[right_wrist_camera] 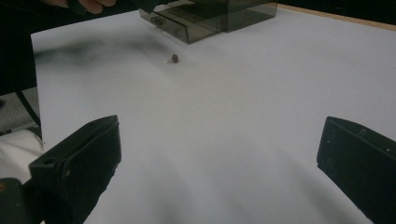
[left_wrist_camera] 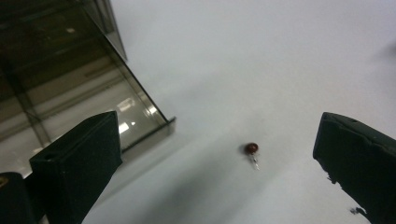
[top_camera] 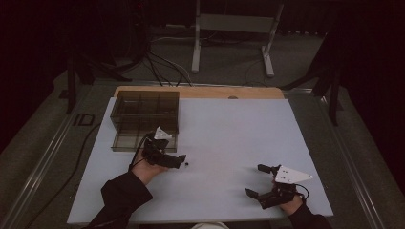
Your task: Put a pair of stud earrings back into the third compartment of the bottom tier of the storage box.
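A dark red bead (left_wrist_camera: pixel 252 148) lies on the white table (top_camera: pixel 219 143) beside a smoky-brown clear box (top_camera: pixel 145 119).

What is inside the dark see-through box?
The box is split into compartments, with a drawer pulled out at its front. The drawer's floor looks bare as far as it shows. The dark walls hide the other compartments. A small red bead lies outside on the table.

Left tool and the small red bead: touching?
Apart. The left gripper view shows the bead on the white table, bare surface between it and both jaws of the left tool.

Small red bead w/ pin (left_wrist_camera: pixel 252 150) on table (left_wrist_camera: pixel 261 60) btwn wide-open tongs (left_wrist_camera: pixel 219 158), smoked box (left_wrist_camera: pixel 70 84) left.
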